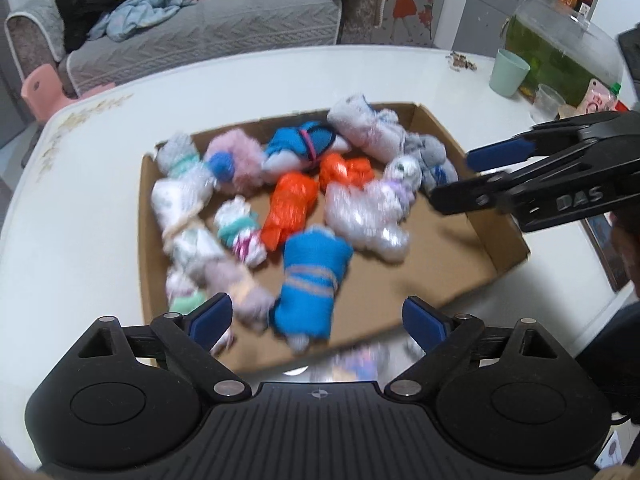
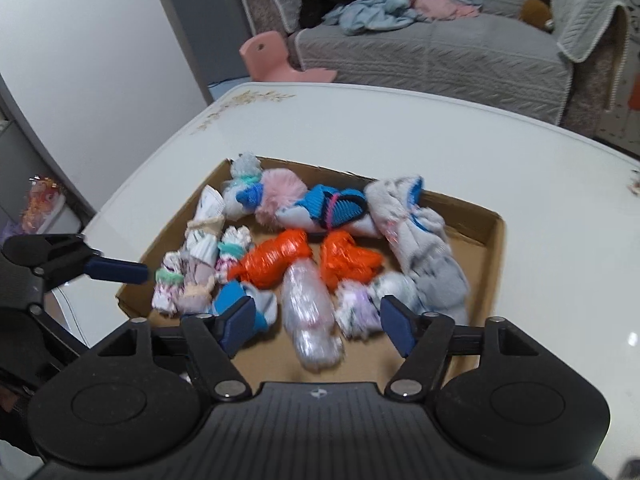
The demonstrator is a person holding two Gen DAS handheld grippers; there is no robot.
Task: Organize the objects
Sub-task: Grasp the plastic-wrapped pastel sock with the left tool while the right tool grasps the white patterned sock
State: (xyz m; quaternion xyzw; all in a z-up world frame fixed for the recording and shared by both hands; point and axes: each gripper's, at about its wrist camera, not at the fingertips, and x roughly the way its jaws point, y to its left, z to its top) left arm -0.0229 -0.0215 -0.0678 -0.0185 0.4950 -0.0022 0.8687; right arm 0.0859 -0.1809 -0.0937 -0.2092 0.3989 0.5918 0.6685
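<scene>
Shallow cardboard box on a white table, holding rolled and tied sock bundles: two orange bundles at the centre, a blue bundle at the near edge, a pink fluffy bundle at the far left, pale and white bundles around them. Left gripper: jaws wide apart above the box's near edge, nothing between them. Right gripper: jaws partly open above the near bundles, gripping nothing; its arm carries raised lettering "DAS". Far right: a mint cup and a fish tank. Beyond the table: a grey sofa strewn with clothes; no other writing is legible.
</scene>
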